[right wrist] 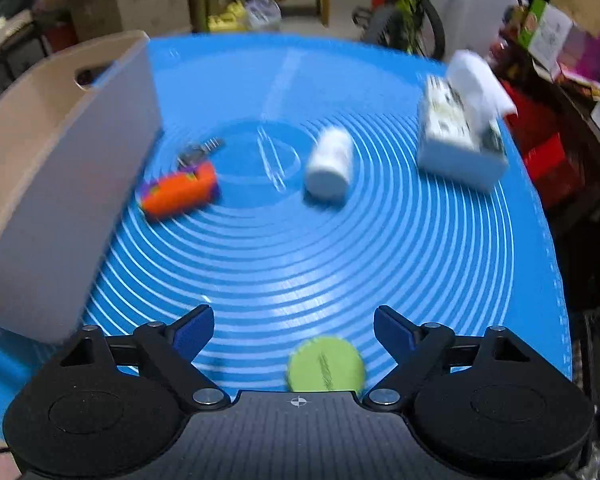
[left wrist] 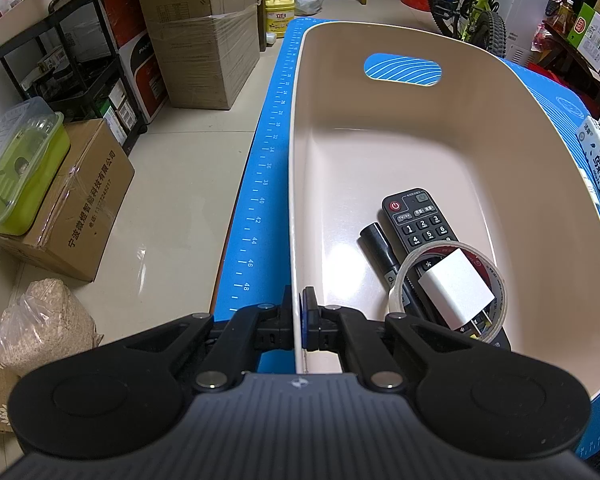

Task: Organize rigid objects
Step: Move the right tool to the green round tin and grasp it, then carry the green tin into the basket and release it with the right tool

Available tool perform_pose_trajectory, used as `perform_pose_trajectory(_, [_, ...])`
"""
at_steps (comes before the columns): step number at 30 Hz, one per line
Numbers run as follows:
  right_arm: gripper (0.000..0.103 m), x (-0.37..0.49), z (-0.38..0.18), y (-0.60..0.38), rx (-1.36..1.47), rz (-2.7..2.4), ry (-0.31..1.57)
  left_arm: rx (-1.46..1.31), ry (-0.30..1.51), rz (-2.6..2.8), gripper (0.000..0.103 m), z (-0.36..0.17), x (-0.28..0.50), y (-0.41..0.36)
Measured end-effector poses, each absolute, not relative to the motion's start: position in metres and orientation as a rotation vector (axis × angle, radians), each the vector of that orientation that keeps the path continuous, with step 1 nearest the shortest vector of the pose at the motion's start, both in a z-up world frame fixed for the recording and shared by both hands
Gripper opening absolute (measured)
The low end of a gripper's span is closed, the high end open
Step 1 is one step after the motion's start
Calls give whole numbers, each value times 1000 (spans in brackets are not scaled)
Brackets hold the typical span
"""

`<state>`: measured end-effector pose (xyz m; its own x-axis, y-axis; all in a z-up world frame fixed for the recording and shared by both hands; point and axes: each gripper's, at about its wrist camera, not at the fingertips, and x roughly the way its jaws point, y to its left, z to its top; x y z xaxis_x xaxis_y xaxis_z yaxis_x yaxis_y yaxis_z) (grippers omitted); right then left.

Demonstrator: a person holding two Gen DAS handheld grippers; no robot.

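Left gripper clamped on the near rim of the beige oval plastic bin, one pad outside the wall and one inside, basically steadying it on the blue ringed silicone mat. Right gripper spread wide apart, holding nothing, hanging low over the mat beside the bin's outer wall, with a flat lime-green round lid sitting right between the fingers, close to the palm. Can't say for sure whether it's touching either pad; looks clear of both.

Progress check, roughly halfway by my count. Already inside the bin, all bunched at the near end: black TV remote with white number keys, black marker pen lying alongside it, clear roll of packing tape on top of the remote, and a white square USB charger plug resting in the tape's hole.

Still out on the mat, going away from the bin: orange and purple blocky toy just beside the bin wall with some metal keys touching its far end, then something thin and clear (tweezers maybe, too blurry), then a white plastic pill bottle on its side, then a white tissue pack farthest off. Tissue probably doesn't count as rigid, just guessing.

Green lid looks like the next grab.
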<state>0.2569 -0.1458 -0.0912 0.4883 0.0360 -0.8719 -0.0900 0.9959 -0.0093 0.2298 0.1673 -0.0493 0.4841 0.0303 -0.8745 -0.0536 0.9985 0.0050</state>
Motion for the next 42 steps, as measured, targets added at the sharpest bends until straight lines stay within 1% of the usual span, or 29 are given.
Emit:
perform_pose_trajectory(14, [73,262,-120,-161,-38,28,1186,-25,1063,51,4,-49,230,167])
perform_pose_trajectory(17, [67,262,-120,-161,-25,35,1183,-25,1064,50,4,-49,230,167])
perform_pose_trajectory(19, [56,262,-119,-160,-12,47,1188,-26,1064,50,4,-49,229,168])
perform_pose_trajectory(20, [55,262,-119,-159,-11,52,1190,-26,1063,50,4,-49,229,168])
perform_pose_trajectory(27, [55,262,-111,-154,-34,59,1162,-26,1063,50,4,-49,229,168])
perform_pose_trajectory(42, [55,267,-28,-120,-15,111,850,-25,1063,51,4,-49,229,168])
